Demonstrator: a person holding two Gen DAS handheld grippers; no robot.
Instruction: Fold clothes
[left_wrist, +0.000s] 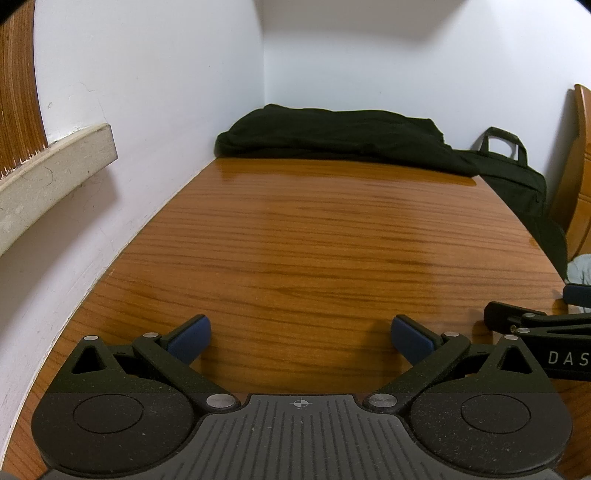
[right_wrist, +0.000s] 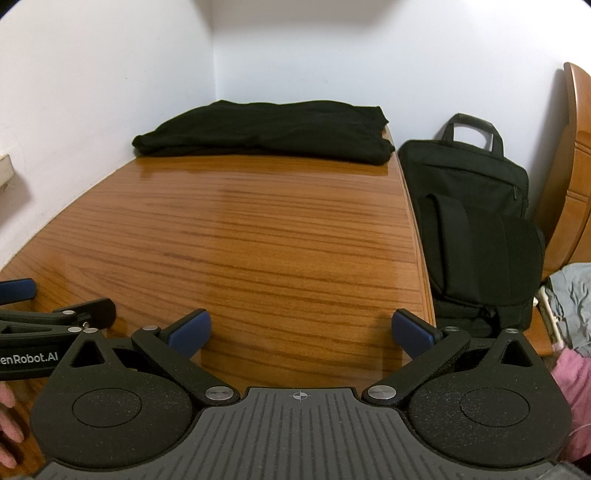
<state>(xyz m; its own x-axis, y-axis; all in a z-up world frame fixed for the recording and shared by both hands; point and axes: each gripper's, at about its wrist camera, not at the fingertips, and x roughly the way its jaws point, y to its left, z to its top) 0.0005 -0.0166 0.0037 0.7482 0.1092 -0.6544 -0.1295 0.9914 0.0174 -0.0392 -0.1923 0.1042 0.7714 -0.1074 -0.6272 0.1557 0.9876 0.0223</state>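
1. The wooden table (right_wrist: 229, 236) fills both views, running from the grippers to the far corner of the white wall (left_wrist: 166, 92); the stretch between lies bare.
2. A black bag (right_wrist: 476, 229) stands off the table's right edge, with grey and pink cloth (right_wrist: 576, 295) heaped near it at the right.
3. The dark garment (right_wrist: 266, 129) lies at the far end of the table against the wall, in a flat, layered bundle. Its long axis runs left to right, across the line of both grippers. That shape fits a piece already folded and set aside, or one waiting bunched to be spread; the pictures do not settle which.
4. The left gripper (left_wrist: 301, 338) hovers over the near edge, its blue pads spread wide and holding nothing.
5. The right gripper (right_wrist: 301, 334) sits just beside it at the near right, likewise spread and holding nothing.
6. The garment lies straight ahead and well apart from both; I judge neither clearly nearer, the left facing its left end, the right its middle and right end.
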